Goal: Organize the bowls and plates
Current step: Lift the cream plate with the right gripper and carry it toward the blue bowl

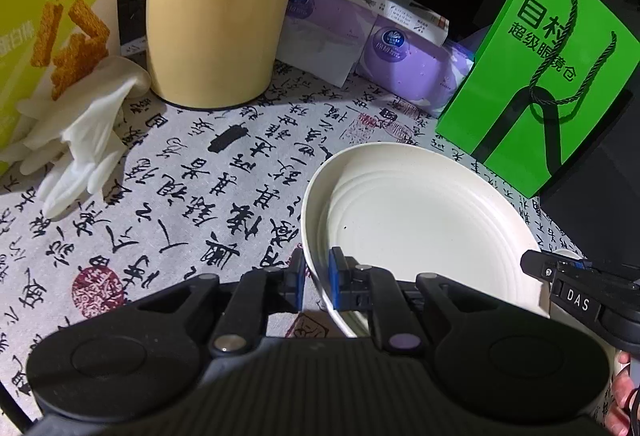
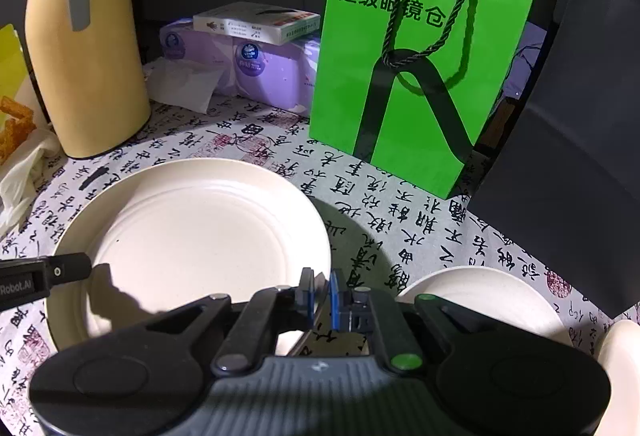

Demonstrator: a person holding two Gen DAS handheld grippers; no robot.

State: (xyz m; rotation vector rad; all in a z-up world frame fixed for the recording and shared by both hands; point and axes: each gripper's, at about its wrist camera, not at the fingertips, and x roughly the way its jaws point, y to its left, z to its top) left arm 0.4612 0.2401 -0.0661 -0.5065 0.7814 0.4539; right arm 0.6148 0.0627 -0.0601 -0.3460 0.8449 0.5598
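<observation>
A large cream plate (image 1: 420, 220) (image 2: 192, 236) with ribbed rings hangs a little above the calligraphy tablecloth (image 1: 200, 196) and casts a shadow to its right. My left gripper (image 1: 316, 276) is shut on its left rim, one blue pad on each side of the edge. My right gripper (image 2: 321, 288) is shut on the opposite rim. Each gripper shows in the other's view: the right gripper (image 1: 560, 272), the left gripper (image 2: 68, 270). A smaller cream dish (image 2: 480, 300) lies on the cloth at lower right, with another cream dish (image 2: 620, 348) at the frame edge.
A yellow thermos jug (image 1: 216, 16) stands at the back left beside white gloves (image 1: 80, 140) and a yellow snack bag (image 1: 44, 16). Purple tissue packs (image 2: 272, 76) with a white box (image 2: 256, 22) sit at the back. A green paper bag (image 2: 420, 56) stands behind the plate, with a dark panel (image 2: 560, 176) to its right.
</observation>
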